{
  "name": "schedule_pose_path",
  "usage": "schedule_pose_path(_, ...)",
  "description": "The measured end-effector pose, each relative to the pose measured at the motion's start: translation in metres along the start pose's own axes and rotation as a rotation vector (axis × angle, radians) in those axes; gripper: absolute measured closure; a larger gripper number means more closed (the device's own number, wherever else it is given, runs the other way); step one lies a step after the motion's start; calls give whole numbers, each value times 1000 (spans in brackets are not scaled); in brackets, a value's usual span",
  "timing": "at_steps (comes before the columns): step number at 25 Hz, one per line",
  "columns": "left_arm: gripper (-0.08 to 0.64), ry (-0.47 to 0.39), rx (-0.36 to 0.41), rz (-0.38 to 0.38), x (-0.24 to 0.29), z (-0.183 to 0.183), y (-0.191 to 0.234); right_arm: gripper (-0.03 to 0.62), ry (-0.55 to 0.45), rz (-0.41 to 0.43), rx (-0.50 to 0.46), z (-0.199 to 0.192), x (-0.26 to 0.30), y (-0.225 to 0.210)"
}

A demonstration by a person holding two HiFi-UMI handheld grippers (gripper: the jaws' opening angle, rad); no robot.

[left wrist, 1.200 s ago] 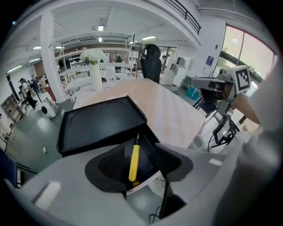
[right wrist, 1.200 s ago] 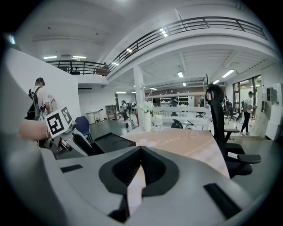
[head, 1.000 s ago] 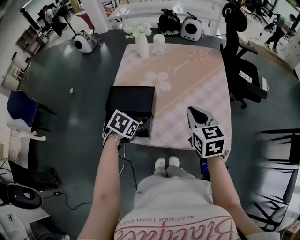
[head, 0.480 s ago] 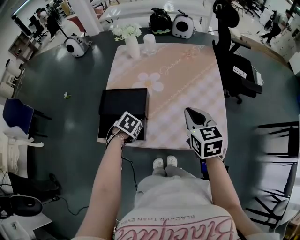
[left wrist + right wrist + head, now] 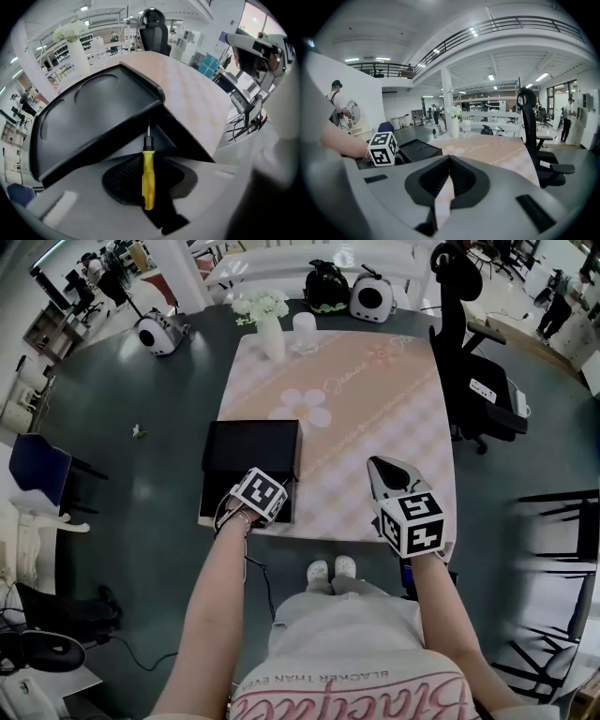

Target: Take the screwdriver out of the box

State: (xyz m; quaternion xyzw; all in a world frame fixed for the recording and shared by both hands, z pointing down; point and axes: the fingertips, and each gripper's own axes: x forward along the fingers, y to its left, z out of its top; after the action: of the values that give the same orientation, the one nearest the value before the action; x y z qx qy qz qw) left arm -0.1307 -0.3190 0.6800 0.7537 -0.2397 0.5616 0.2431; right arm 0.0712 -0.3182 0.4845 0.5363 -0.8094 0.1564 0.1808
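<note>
The black box (image 5: 251,448) lies open at the near left corner of the pink table (image 5: 375,409), its lid (image 5: 93,117) raised behind. My left gripper (image 5: 148,157) points steeply down into the box, its marker cube (image 5: 260,495) covering the jaws in the head view. The yellow-handled screwdriver (image 5: 148,178) stands between its dark pads, metal tip pointing away toward the lid; the jaws are closing and hold the handle. My right gripper (image 5: 380,465) rests over the table's near right part, jaws together with nothing between them.
A white vase of flowers (image 5: 272,334) and a glass jar (image 5: 304,332) stand at the table's far edge. A black office chair (image 5: 478,381) is right of the table, a blue chair (image 5: 37,465) far left. Bags (image 5: 330,287) sit on the floor beyond.
My left gripper has sunk into the front of the open box and stayed there. The right gripper has kept its place.
</note>
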Motion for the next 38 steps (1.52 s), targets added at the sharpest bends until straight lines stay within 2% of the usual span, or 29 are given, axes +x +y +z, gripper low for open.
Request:
schedule_pose_path(5, 482, 70, 125, 23, -16, -7, 4, 588, -20, 14, 8, 8, 2, 3)
schedule_pose_path(8, 481, 95, 166, 29, -22, -15, 6, 588, -26, 27, 6, 11, 4, 8)
schedule_pose_path(13, 482, 42, 197, 41, -39, -9, 7, 588, -38, 48, -12, 18, 9, 19)
schedule_pose_path(15, 480, 46, 206, 41, -47, -14, 4, 588, -45, 53, -14, 23, 8, 22)
schedule_pose_path(18, 481, 15, 221, 74, -69, -16, 8, 588, -63, 58, -13, 32, 7, 25)
schedule_pose_path(20, 482, -41, 236, 113, -92, -9, 13, 588, -77, 55, -12, 39, 6, 24)
schedule_pose_path(22, 482, -115, 205, 114, -113, -3, 14, 588, -93, 51, -8, 46, 4, 23)
schedule_pose_path(25, 482, -265, 99, 52, -140, 4, 5, 588, -116, 48, -10, 58, 2, 22)
schedule_pose_path(30, 482, -543, -67, 17, -189, 18, 7, 588, -163, 63, -37, 84, -4, 29)
schedule_pose_path(35, 481, -806, -216, 78, -237, 25, 18, 588, -197, 86, -82, 103, -10, 41)
schedule_pose_path(38, 480, -982, -311, 153, -270, 27, 29, 588, -219, 100, -112, 115, -14, 48)
